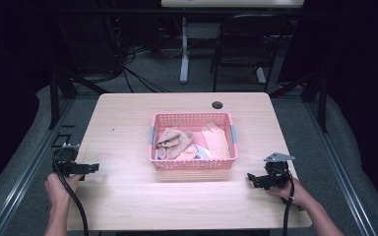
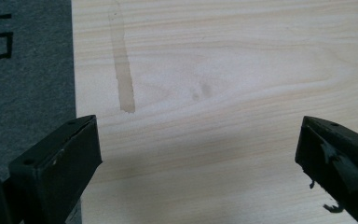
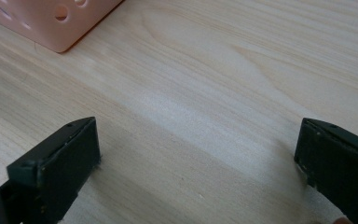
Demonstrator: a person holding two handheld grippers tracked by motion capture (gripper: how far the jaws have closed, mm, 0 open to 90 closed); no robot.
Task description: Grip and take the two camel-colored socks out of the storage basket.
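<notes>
Centrally on the pale wood-grain surface (image 1: 128,196) a pink plastic basket (image 1: 193,164) is set, rectangular, its walls pierced with rows of small holes and a grey handle fixed at each short end. Soft crumpled cloths (image 1: 174,144) in tan and peach are heaped inside it, with a paler piece at the front.

The left gripper (image 1: 89,168) is held near the surface's left edge, well apart from the basket. Its 2 black blocky fingers (image 2: 58,163) are spread wide in the left gripper view, and nothing is held between them; bare wood with a long brownish streak (image 2: 122,70) is seen ahead, and grey carpet (image 2: 23,93) lies beyond the edge.

The right gripper (image 1: 254,179), topped by a grey 3-cornered plate, is held near the basket's front right corner, apart from it. Its fingers (image 3: 56,165) are likewise spread wide and empty, low over the wood. In the right gripper view a rounded corner of the basket (image 3: 51,21) is seen ahead and off to one side of the fingers, not between them.
</notes>
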